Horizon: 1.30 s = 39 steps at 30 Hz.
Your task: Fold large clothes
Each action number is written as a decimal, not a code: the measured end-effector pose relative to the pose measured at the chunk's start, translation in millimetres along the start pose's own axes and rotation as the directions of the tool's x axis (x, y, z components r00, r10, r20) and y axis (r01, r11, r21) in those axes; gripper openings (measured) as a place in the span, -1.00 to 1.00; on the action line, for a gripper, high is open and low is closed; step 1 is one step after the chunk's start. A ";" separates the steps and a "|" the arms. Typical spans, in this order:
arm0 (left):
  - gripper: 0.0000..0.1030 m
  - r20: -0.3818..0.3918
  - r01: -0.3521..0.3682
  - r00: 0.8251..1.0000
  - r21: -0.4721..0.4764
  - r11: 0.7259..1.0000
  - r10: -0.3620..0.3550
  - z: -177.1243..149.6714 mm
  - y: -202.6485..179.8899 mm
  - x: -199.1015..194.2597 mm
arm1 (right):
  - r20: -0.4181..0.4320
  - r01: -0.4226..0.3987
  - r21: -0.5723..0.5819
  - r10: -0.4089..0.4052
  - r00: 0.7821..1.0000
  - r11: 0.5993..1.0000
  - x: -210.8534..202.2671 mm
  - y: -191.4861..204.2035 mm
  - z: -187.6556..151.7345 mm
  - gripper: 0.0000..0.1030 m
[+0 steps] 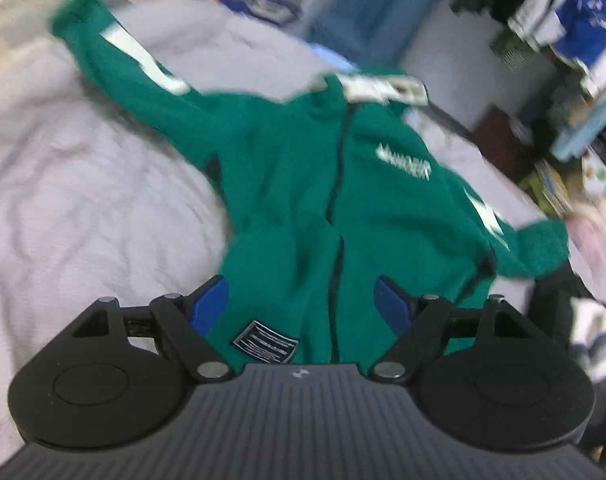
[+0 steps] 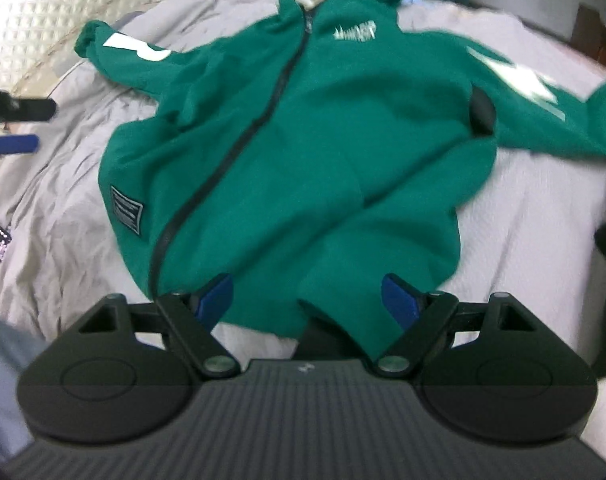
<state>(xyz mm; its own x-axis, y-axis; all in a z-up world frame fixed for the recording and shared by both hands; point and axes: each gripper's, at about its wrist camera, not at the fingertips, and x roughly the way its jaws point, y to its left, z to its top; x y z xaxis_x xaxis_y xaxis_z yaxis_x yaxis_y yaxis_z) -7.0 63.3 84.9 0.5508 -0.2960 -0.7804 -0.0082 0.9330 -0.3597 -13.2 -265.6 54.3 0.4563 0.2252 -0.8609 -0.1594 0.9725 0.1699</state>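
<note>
So the jacket (image 2: 303,152) is laid out flat on the bed (image 2: 63,200), front up, zipped, sleeves spread wide, with no fold made yet. Both the left gripper (image 1: 303,304) and right gripper (image 2: 309,294) hover over the hem, jaws spread, holding nothing. Next move, I'd guess, is pinching a sleeve (image 1: 115,52) and bringing it across the chest. White chest logo (image 2: 355,32) and hem patch (image 2: 126,214) are too blurry to read (motion smear).

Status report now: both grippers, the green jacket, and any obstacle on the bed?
Left gripper open, empty. Right gripper open, empty. Green jacket spread face up on grey bedsheet, zipped, sleeves out, unfolded. Nothing lying on the jacket.
</note>
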 end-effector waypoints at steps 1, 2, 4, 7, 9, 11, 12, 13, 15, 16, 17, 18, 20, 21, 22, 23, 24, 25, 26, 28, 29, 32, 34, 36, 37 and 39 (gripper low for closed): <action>0.62 -0.011 -0.003 1.000 0.022 1.000 0.003 1.2 6.8 12.6 | -0.008 0.000 0.021 0.001 1.000 1.000 3.2 -7.2 -2.8 0.61; 0.63 -0.015 -0.016 1.000 0.051 0.999 0.016 -0.7 11.1 24.9 | -0.016 0.006 0.040 -0.005 1.000 0.999 6.1 -13.7 -4.2 0.62; 0.67 -0.041 -0.018 0.999 0.085 0.996 0.022 -2.9 28.5 55.7 | -0.035 0.007 0.093 -0.004 0.999 0.996 17.4 -29.2 -7.2 0.63; 0.70 -0.073 -0.008 0.997 0.071 0.997 0.013 -10.7 57.7 95.4 | -0.047 -0.032 0.221 0.043 0.998 0.975 37.4 -50.8 -10.8 0.73; 0.80 -0.077 0.014 0.997 0.060 0.998 -0.009 -15.1 74.1 114.5 | -0.053 -0.056 0.289 0.074 0.996 0.956 52.4 -61.3 -9.7 0.89; 0.91 -0.075 0.055 0.996 0.039 0.998 -0.052 -18.2 90.5 128.1 | -0.066 -0.076 0.315 0.102 0.993 0.946 70.7 -64.5 -6.7 0.99; 0.91 -0.079 0.073 0.994 0.016 0.997 -0.072 -17.6 97.2 132.9 | -0.074 -0.072 0.321 0.101 0.992 0.944 78.2 -65.1 -6.2 0.99; 0.91 -0.084 0.102 0.991 0.001 0.995 -0.102 -16.8 101.0 137.2 | -0.085 -0.060 0.337 0.094 0.992 0.939 85.5 -66.7 -5.0 0.99; 0.91 -0.095 0.160 0.982 -0.011 0.987 -0.160 -16.4 106.1 145.3 | -0.089 -0.044 0.389 0.085 0.992 0.920 94.6 -68.4 -5.0 1.00; 0.91 -0.102 0.180 0.978 -0.017 0.983 -0.181 -17.5 108.7 150.6 | -0.095 -0.032 0.402 0.076 0.993 0.915 99.1 -68.5 -3.5 1.00; 0.91 -0.116 0.198 0.973 -0.025 0.980 -0.199 -18.1 110.5 155.4 | -0.105 -0.014 0.410 0.062 0.993 0.912 104.0 -67.3 -2.4 1.00; 0.91 -0.134 0.229 0.964 -0.021 0.973 -0.230 -17.9 111.4 160.5 | -0.111 0.003 0.415 0.048 0.993 0.910 107.5 -65.8 -0.6 1.00; 0.91 -0.161 0.270 0.950 -0.006 0.963 -0.268 -14.5 111.4 169.5 | -0.140 0.064 0.396 -0.008 0.990 0.916 116.3 -60.9 4.3 1.00; 0.91 -0.181 0.295 0.940 -0.002 0.956 -0.290 -12.4 113.5 174.5 | -0.157 0.090 0.392 -0.030 0.987 0.916 119.8 -58.5 6.0 1.00; 0.91 -0.199 0.314 0.931 0.001 0.949 -0.307 -11.4 115.5 179.4 | -0.181 0.120 0.395 -0.051 0.982 0.911 122.6 -54.7 6.5 0.93; 0.91 -0.222 0.313 0.927 0.018 0.950 -0.301 -10.7 117.0 184.7 | -0.200 0.144 0.397 -0.068 0.977 0.906 123.7 -51.3 6.6 0.80; 0.89 -0.252 0.303 0.926 0.053 0.951 -0.281 -10.8 115.0 189.0 | -0.217 0.172 0.398 -0.089 0.972 0.901 123.4 -46.5 6.5 0.72; 0.89 -0.293 0.317 0.915 0.091 0.944 -0.279 -10.7 112.7 192.8 | -0.237 0.194 0.402 -0.103 0.966 0.895 123.4 -42.4 6.9 0.59; 0.89 -0.323 0.332 0.903 0.105 0.938 -0.283 -9.4 111.8 195.2 | -0.259 0.209 0.410 -0.107 0.960 0.888 123.9 -38.6 7.9 0.48; 0.89 -0.369 0.357 0.883 0.126 0.925 -0.291 -2.7 110.5 201.8 | -0.281 0.225 0.411 -0.112 0.953 0.884 125.0 -31.4 15.3 0.35; 0.89 -0.382 0.364 0.876 0.127 0.923 -0.293 0.7 111.3 205.1 | -0.296 0.239 0.406 -0.120 0.948 0.882 125.8 -29.7 19.0 0.23; 0.88 -0.392 0.381 0.861 0.075 0.922 -0.324 4.1 119.7 207.6 | -0.323 0.241 0.448 -0.095 0.942 0.861 124.2 -31.0 29.0 0.04; 0.85 -0.366 0.380 0.866 0.043 0.924 -0.340 -2.1 128.9 201.5 | -0.316 0.227 0.448 -0.084 0.945 0.865 120.9 -28.5 30.6 0.03; 0.79 -0.330 0.382 0.871 -0.011 0.924 -0.364 -9.4 138.8 196.2 | -0.291 0.213 0.432 -0.089 0.953 0.876 117.1 -25.9 26.3 0.00; 0.76 -0.307 0.387 0.873 -0.035 0.922 -0.378 -13.2 142.1 193.1 | -0.272 0.201 0.447 -0.082 0.959 0.872 112.6 -26.0 19.8 0.00; 0.55 -0.271 0.385 0.884 -0.043 0.922 -0.382 -27.0 145.3 182.1 | -0.238 0.181 0.392 -0.091 0.967 0.902 109.1 -19.6 12.9 0.00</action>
<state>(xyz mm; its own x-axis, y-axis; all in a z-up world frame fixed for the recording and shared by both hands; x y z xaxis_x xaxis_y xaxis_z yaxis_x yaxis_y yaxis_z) 69.5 139.4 -123.4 0.2637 -0.6733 -0.6908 0.1691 0.7373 -0.6541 50.9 -259.3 -36.7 0.2477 0.1150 -0.9620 0.2821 0.9413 0.1852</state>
